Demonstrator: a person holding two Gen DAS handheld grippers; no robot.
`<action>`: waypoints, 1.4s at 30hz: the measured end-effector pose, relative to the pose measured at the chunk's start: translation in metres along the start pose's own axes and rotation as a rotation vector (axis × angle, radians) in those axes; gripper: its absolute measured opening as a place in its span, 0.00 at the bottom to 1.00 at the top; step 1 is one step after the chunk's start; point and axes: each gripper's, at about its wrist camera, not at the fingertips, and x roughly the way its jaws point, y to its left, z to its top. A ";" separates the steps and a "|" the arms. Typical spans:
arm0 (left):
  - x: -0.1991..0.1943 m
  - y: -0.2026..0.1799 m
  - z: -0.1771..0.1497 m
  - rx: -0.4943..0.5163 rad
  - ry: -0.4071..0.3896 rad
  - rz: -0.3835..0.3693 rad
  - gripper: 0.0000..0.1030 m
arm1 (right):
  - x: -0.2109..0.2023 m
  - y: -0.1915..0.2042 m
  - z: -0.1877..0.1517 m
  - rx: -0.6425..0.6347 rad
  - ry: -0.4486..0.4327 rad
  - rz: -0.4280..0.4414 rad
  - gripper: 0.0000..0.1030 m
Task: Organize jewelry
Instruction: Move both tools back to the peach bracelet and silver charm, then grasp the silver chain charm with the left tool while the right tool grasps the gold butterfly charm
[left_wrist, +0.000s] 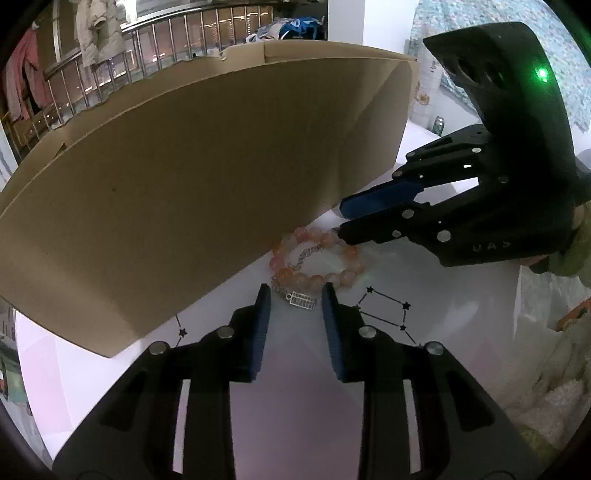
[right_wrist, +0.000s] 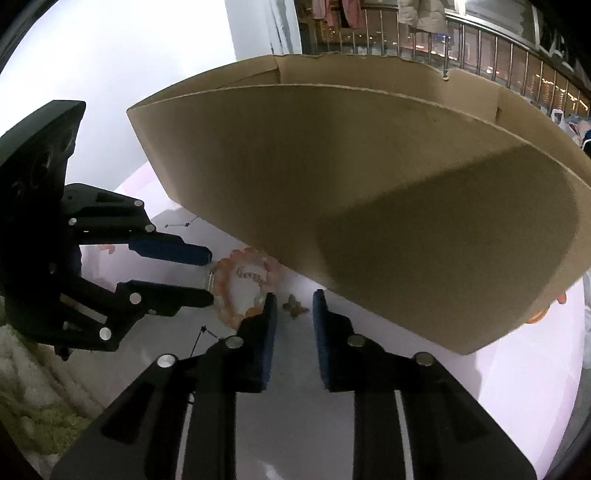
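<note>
A pink-orange bead bracelet (left_wrist: 317, 258) lies on the white table beside a big cardboard box (left_wrist: 184, 177). A silver chain with a small abacus charm (left_wrist: 303, 300) lies across it. My left gripper (left_wrist: 295, 295) is open, its tips on either side of the charm. My right gripper (left_wrist: 341, 221) is open at the bracelet's right edge. In the right wrist view the bracelet (right_wrist: 229, 291) lies left of my right gripper (right_wrist: 294, 300), which is open around a small bronze charm (right_wrist: 294, 307). The left gripper (right_wrist: 211, 275) shows open at the bracelet's left.
The cardboard box (right_wrist: 388, 206) stands close behind the jewelry. The table (left_wrist: 295, 406) has black star-line drawings (left_wrist: 384, 306). Pale green fluffy fabric (right_wrist: 33, 406) lies off the table edge. A railing with hanging clothes (left_wrist: 55, 74) is in the background.
</note>
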 end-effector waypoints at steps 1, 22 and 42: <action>-0.002 -0.001 -0.005 0.000 -0.001 -0.001 0.20 | 0.002 0.000 0.003 0.002 0.001 -0.002 0.14; -0.018 0.007 -0.017 -0.066 0.025 -0.008 0.08 | -0.011 -0.002 -0.016 0.081 0.012 -0.015 0.08; -0.038 0.003 -0.038 -0.126 0.035 0.032 0.21 | -0.019 0.007 -0.039 0.147 0.002 -0.019 0.08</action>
